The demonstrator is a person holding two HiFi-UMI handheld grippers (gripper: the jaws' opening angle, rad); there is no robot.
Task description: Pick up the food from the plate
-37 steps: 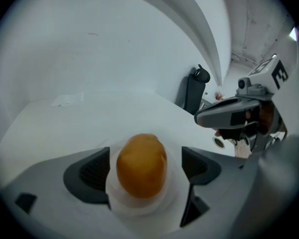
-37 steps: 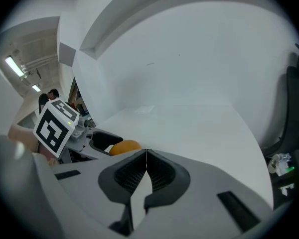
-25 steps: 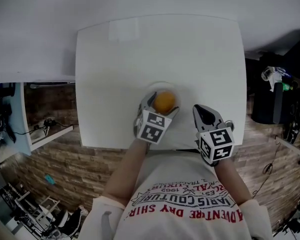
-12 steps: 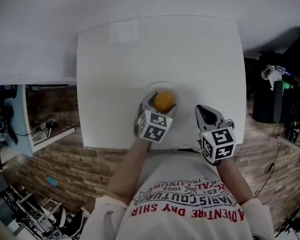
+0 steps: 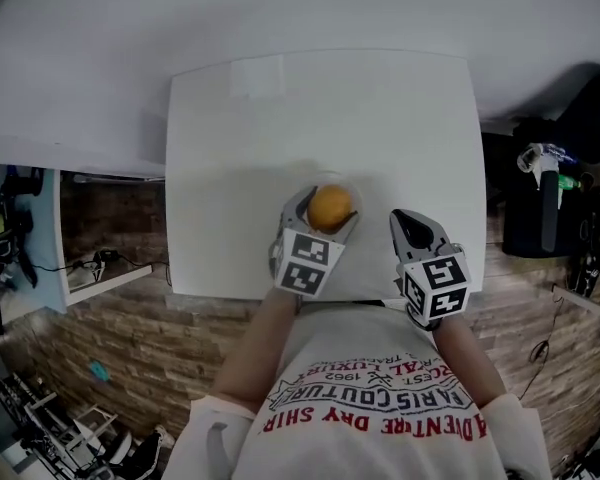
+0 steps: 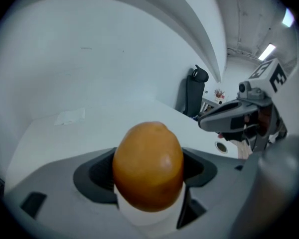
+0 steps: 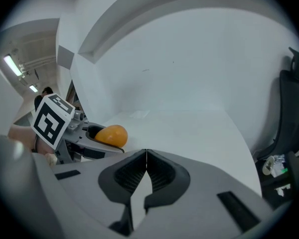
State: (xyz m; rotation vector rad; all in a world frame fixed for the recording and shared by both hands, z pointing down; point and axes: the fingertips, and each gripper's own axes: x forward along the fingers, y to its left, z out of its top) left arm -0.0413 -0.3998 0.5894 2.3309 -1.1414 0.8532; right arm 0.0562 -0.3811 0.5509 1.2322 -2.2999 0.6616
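An orange, egg-shaped fruit (image 6: 148,164) sits between the jaws of my left gripper (image 5: 326,205), whose dark pads press on both its sides. In the head view the fruit (image 5: 330,208) is over a small white plate (image 5: 305,174), whose faint rim barely shows against the white table. I cannot tell whether the fruit still touches the plate. My right gripper (image 5: 412,230) hovers to the right, near the table's front edge, shut with nothing in it. In the right gripper view its jaws (image 7: 146,154) meet, and the fruit (image 7: 112,135) shows off to the left.
The white table (image 5: 400,128) ends just in front of both grippers. A pale rectangular label (image 5: 258,76) lies at its far side. A black chair with a bag (image 5: 545,208) stands to the right. Shelving and cables (image 5: 90,263) are at the left.
The head view has shifted slightly, so the table sits a little lower and further right. The left gripper stays round the fruit. The right gripper has barely moved.
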